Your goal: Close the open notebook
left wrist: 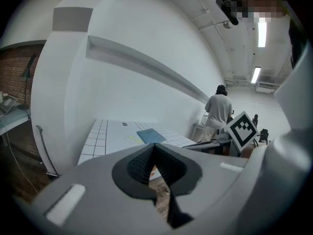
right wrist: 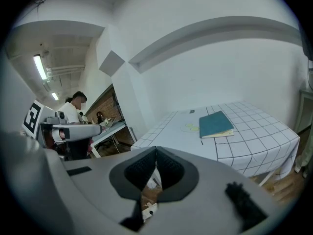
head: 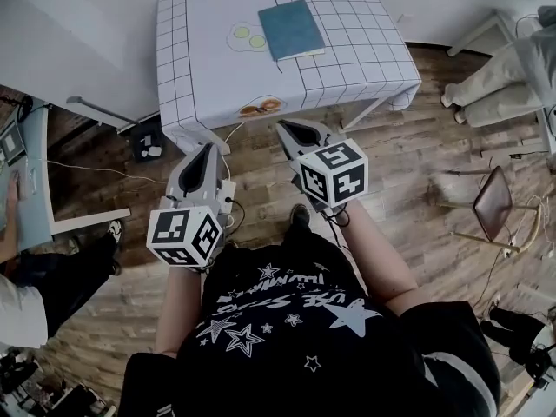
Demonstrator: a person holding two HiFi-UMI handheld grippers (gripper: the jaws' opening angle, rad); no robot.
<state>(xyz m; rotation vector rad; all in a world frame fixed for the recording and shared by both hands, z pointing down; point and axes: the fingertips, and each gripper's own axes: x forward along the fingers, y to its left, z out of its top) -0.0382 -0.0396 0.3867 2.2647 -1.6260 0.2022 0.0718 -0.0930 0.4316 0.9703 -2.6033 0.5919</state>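
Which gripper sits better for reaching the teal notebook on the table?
Right, slightly. The teal notebook, which looks closed, lies on the right part of the table, and the right gripper is on that side, nearer the table edge than the left gripper. Both are shut and empty.

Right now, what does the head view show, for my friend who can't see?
A closed teal notebook lies on a white checked table. Off the table, the left hand-held gripper and right hand-held gripper hang shut and empty.
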